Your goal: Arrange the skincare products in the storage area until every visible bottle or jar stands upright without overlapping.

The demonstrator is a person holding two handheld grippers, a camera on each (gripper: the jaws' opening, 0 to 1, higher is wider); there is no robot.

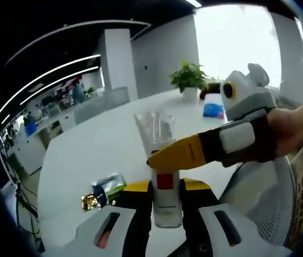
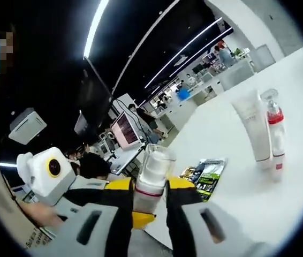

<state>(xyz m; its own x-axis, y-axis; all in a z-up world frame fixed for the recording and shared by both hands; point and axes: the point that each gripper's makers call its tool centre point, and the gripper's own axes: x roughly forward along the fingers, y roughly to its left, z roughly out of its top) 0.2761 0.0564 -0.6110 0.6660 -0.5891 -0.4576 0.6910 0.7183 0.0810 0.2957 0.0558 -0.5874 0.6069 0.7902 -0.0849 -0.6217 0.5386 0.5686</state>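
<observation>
Wide bare tabletop point(image 2: 296, 203) is left open beyond the sachets point(image 2: 206, 175). Passage along its far side is blocked by an upright white tube point(image 2: 252, 131) and pump bottle point(image 2: 275, 134), which stand touching.

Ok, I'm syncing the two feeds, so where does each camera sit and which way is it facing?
Left gripper view: rides the left gripper, looking along its jaws across the white table toward a potted plant; the right gripper and a hand enter from the right.
Right gripper view: rides the right gripper, facing the table and distant office desks; the left gripper shows at left.
Shared: the clear red-labelled bottle, the green packet.
</observation>
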